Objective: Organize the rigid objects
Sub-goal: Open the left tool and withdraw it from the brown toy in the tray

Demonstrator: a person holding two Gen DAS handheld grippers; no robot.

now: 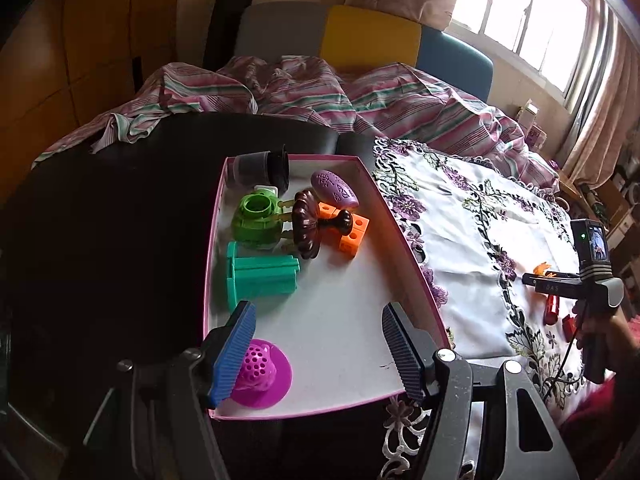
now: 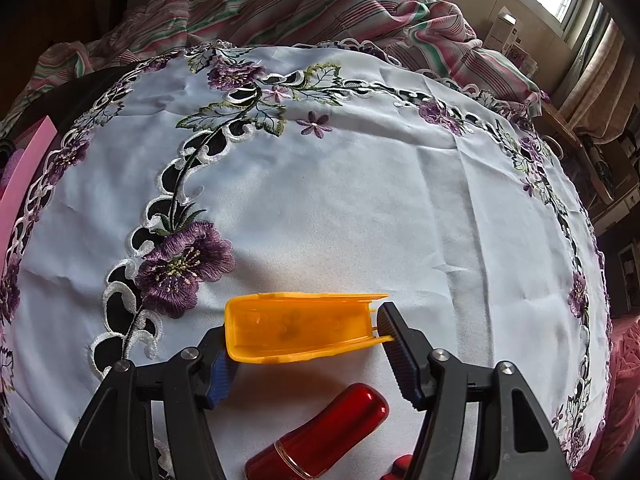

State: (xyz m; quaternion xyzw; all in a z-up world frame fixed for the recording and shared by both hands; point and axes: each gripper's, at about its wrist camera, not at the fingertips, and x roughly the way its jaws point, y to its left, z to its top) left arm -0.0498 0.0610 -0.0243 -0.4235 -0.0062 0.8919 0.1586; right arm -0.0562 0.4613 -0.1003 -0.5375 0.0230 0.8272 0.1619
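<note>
An orange plastic shell (image 2: 300, 328) is being clamped lengthwise between the pads of the right tool (image 2: 306, 344), its open hollow facing the camera. It is being held above a white embroidered cloth (image 2: 340, 200) with purple flowers. A glossy red cylinder (image 2: 324, 432) is lying on the cloth beneath the tool. A pink box edge (image 2: 24, 176) is seen at far left.

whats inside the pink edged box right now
In the box: a black cup, purple oval, green ring toy, brown knob, orange blocks, teal piece, magenta strainer. The left claw hides part of the strainer.
</note>
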